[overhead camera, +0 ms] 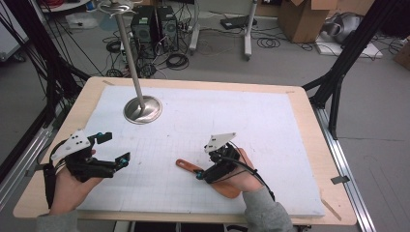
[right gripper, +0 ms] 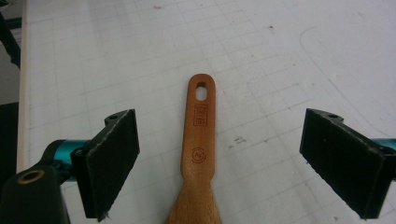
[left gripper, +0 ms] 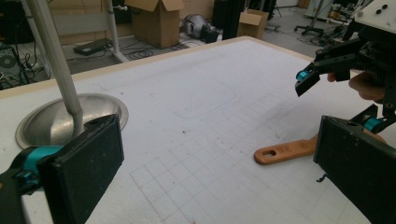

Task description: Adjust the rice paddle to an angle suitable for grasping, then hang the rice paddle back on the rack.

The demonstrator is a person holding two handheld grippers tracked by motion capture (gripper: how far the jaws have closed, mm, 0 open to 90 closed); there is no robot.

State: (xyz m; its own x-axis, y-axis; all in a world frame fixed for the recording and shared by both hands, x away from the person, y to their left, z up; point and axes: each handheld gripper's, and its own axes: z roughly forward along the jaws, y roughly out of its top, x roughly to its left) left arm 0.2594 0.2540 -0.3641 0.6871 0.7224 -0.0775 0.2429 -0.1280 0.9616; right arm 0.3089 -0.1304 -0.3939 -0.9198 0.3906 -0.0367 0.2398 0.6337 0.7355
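A wooden spatula (overhead camera: 193, 167) lies flat on the white gridded mat (overhead camera: 203, 121) that covers the desk (overhead camera: 309, 140), at the near middle, its handle with the hanging hole pointing left and its broad blade end under the person's right hand (overhead camera: 241, 176); the right gripper (overhead camera: 199, 174) hangs just above the handle, jaws spread wide and holding nothing; in the right gripper view the spatula (right gripper: 198, 154) runs up the middle between the two black pads (right gripper: 112, 163), clear of both, with mat showing on either side of it; the left gripper (overhead camera: 113, 147) sits at the near left of the desk in the person's left hand (overhead camera: 72, 186), well apart from the spatula, its jaws also wide open and empty; in the left gripper view the spatula's handle (left gripper: 285, 151) lies to the right on the mat, with the right gripper (left gripper: 336, 98) above it; a metal stand (overhead camera: 142, 108) with a round domed base and a slanting pole stands at the far left of the mat.
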